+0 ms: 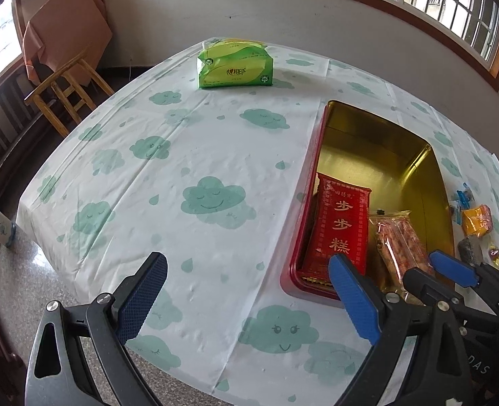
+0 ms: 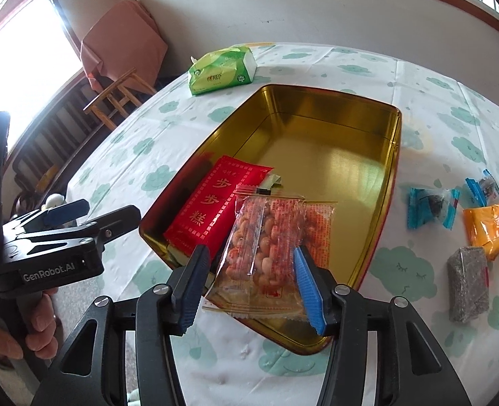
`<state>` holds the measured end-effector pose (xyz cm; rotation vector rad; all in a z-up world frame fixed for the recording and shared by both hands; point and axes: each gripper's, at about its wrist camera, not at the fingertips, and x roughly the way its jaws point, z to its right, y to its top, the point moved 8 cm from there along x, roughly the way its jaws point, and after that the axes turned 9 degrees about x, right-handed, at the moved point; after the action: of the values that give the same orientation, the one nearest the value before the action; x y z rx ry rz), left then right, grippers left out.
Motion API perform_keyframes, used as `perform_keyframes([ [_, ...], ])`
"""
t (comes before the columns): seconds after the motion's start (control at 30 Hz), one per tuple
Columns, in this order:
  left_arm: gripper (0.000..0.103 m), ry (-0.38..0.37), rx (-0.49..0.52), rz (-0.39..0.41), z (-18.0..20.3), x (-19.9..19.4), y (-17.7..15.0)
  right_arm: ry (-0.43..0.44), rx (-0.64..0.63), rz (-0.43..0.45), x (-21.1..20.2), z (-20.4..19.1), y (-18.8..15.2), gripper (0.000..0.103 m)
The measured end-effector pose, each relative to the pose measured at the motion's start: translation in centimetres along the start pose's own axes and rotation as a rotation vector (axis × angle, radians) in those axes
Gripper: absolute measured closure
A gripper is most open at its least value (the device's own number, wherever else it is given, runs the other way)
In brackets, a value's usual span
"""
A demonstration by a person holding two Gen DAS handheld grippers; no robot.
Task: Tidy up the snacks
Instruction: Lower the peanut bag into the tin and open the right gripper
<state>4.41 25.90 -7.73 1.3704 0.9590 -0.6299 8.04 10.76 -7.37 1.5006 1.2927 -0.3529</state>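
A gold tin with red outside sits on the cloud-print tablecloth. Inside lie a red snack packet with gold characters and a clear nut packet. My right gripper is over the tin's near end with its jaws on either side of the nut packet, which leans against the red packet; whether the pads press it I cannot tell. My left gripper is open and empty over the cloth, left of the tin.
Loose snacks lie right of the tin: blue-wrapped candies, an orange packet, a dark bar. A green tissue pack stands at the far edge. A wooden chair is beyond the table's left.
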Motion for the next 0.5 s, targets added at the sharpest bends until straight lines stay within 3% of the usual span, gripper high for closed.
perform_keyframes([
  [0.13,0.008,-0.003,0.016,0.004,0.7,-0.2,0.1,-0.008,0.016,0.003,-0.5,0.8,-0.3,0.051],
  [0.3,0.008,-0.007,0.030,0.003,1.1,-0.2,0.2,-0.077,-0.034,0.031,-1.3,1.5,-0.1,0.051],
  [0.5,0.008,-0.009,0.025,-0.002,1.1,0.0,0.1,-0.074,-0.064,0.039,-2.4,1.6,-0.7,0.051],
])
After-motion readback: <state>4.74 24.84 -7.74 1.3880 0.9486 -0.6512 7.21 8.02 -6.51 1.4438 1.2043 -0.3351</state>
